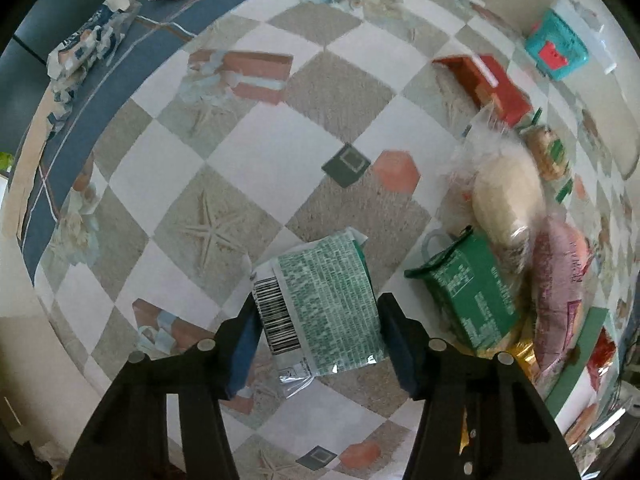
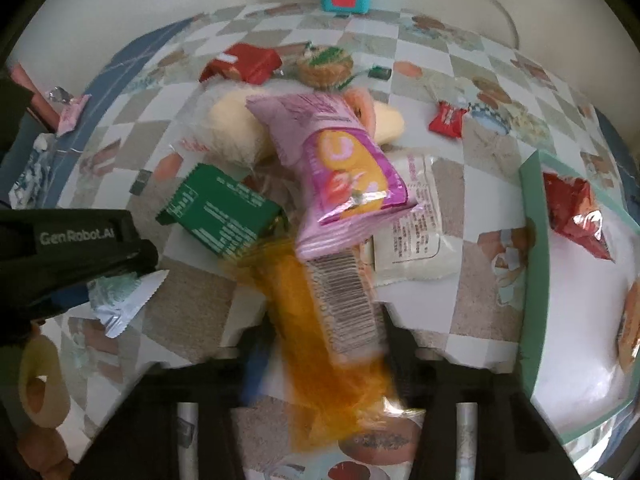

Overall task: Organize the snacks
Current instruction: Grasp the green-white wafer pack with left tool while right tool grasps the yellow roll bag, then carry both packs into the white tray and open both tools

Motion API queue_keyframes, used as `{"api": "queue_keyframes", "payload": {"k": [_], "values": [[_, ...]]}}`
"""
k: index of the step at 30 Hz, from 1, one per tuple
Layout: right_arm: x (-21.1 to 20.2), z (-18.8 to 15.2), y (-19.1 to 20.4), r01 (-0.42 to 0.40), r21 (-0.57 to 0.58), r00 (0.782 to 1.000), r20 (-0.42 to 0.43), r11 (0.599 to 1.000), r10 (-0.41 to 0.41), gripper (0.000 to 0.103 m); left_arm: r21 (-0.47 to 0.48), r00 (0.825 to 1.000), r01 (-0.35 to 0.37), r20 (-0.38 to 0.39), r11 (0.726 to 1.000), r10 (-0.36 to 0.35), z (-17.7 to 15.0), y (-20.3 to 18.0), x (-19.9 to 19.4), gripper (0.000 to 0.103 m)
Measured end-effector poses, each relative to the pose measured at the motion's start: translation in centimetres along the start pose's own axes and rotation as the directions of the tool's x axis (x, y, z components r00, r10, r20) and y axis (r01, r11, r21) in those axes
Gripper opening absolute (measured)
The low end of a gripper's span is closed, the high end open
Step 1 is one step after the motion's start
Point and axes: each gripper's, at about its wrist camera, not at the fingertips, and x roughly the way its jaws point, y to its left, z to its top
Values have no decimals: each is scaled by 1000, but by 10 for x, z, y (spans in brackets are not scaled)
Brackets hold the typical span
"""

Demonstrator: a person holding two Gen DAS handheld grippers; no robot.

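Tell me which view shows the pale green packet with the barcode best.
The left wrist view: the pale green packet lies flat between that claw's fingers, barcode and print legible. The right wrist view shows only its crimped end poking from under the left claw.

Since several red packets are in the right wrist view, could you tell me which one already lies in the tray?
The crinkled red foil packet lies inside the green-rimmed tray; the small red wrapper and the red pack lie on the tablecloth.

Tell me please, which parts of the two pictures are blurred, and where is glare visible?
Left wrist view: the green packet between the fingers is sharp; the snack pile at right is smeared. Right wrist view: the orange packet and its barcode are blurred; glare sits on the red foil bag and the pink packet.
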Motion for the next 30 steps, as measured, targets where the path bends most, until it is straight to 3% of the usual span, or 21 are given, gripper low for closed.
{"api": "queue_keyframes", "payload": {"k": [6, 13, 20, 25, 30], "values": [[-20, 6, -5, -28, 3, 999, 20, 1000, 28, 45, -29, 997, 31, 69, 999, -29, 2, 11, -27, 59], [-71, -2, -26, -62, -4, 993, 104, 998, 62, 45, -47, 986, 59, 160, 997, -51, -4, 20, -63, 59], [-89, -8, -39, -55, 23, 991, 123, 998, 52, 45, -45, 979, 68, 195, 997, -58, -13, 22, -83, 59], [-91, -7, -70, -15, 107, 992, 123, 994, 2, 45, -32, 978, 72, 200, 997, -64, -10, 16, -84, 59], [-90, -12, -140, 83, 294, 991, 78, 952, -111, 45, 25, 974, 73, 212, 997, -77, -19, -5, -90, 59]]}}
